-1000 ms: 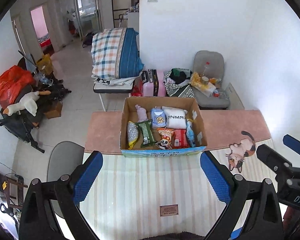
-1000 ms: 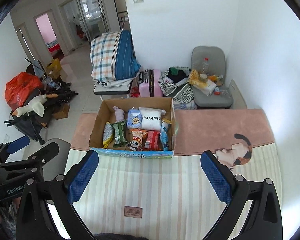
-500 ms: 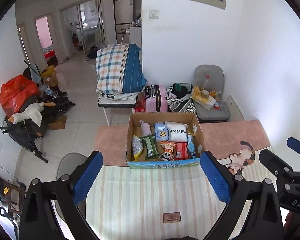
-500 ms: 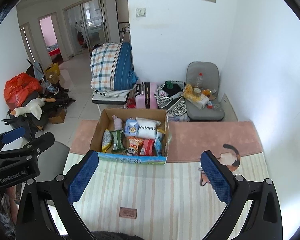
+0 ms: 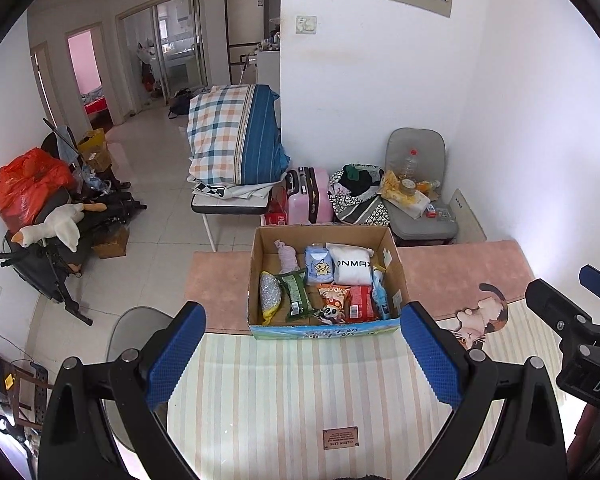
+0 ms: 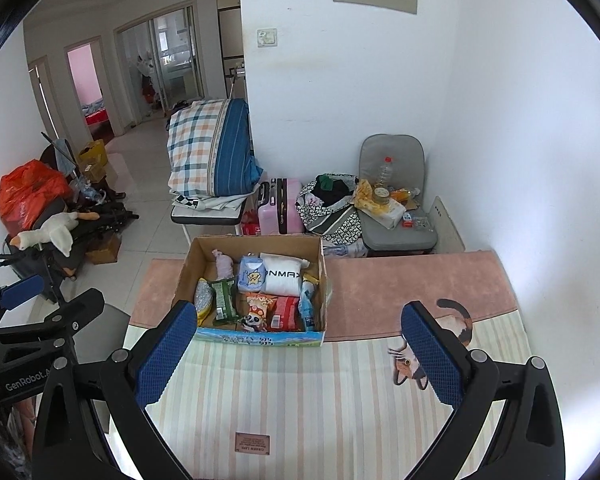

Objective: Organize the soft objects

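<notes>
Cardboard box (image 5: 324, 276) of soft goods sits straight ahead of the left hand-held gripper (image 5: 300, 356), framed between its two blue pads, and ahead and to the left of the right hand-held gripper (image 6: 296, 356), whose left pad overlaps the box's near left corner in the right wrist view; by that framing the left one looks the better lined up. Both hand-held grippers are spread wide and hold nothing, hovering above the striped cloth (image 5: 300, 392) that covers the near part of the desk, with the box resting where the stripes meet a pink mat (image 5: 216, 284). Inside the box the items lie packed side by side: a white ONMAX pack (image 5: 352, 270) and a blue star pouch (image 5: 318, 266) at the far side, a green packet (image 5: 296, 294) with its long axis running toward the hand-held gripper, a silver mesh bag (image 5: 268, 296) to its left, and an orange snack bag (image 5: 334, 296) and a red packet (image 5: 360, 298) at the near wall. That near wall stands between the pads and the goods, so I judge any reach must come down over it from above. A cat-shaped figure (image 5: 480, 316) lies flat on the cloth off to the right, clear of the path; the floor clutter beyond the desk is well apart
</notes>
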The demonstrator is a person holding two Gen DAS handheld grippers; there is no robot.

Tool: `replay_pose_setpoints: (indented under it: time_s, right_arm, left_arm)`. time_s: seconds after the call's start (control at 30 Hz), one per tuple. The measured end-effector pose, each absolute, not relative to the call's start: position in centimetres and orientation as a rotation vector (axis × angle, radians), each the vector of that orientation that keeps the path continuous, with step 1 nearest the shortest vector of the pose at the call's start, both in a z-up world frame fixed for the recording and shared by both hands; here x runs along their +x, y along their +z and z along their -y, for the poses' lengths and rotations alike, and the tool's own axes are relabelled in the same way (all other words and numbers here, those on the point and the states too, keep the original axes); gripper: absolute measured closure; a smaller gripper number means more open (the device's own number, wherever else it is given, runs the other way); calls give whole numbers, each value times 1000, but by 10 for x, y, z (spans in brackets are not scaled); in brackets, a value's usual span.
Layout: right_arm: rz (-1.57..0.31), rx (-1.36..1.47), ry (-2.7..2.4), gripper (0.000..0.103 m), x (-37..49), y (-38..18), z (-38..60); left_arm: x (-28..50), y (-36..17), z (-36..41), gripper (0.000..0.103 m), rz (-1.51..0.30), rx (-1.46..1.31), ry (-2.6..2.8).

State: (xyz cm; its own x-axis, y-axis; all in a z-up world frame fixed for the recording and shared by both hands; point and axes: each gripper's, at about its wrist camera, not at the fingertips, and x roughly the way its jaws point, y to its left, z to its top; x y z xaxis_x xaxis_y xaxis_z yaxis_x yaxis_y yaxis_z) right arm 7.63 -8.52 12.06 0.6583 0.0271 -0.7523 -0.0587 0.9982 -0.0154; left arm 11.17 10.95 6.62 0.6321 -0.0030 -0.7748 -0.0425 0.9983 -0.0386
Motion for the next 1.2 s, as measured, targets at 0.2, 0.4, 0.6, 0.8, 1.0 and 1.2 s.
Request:
replay_pose_setpoints:
  time_s: [0.2, 0.4, 0.6, 0.8, 1.0, 1.2]
  right_arm:
    - [-849, -29, 33, 0, 77, 119, 88]
    - [-853, -27, 26, 0, 79, 117, 88]
    - [-848, -39, 27, 0, 79, 117, 87]
    - [-856, -34, 35, 0, 77, 116, 84]
    - [-857, -40, 33, 0, 77, 114, 83]
    - [-857, -44, 32, 0, 75, 114, 81]
  left_arm:
    - [113, 66, -110, 3, -887, -52, 19]
    - [114, 66, -109, 3, -882, -51, 22]
    - [115, 66, -108, 3, -881, -49, 17]
    - [115, 66, -108, 3, -884, -49, 19]
    - [114, 64, -107, 3, -884, -49, 16]
    - [110, 64, -108, 3, -880, -45, 16]
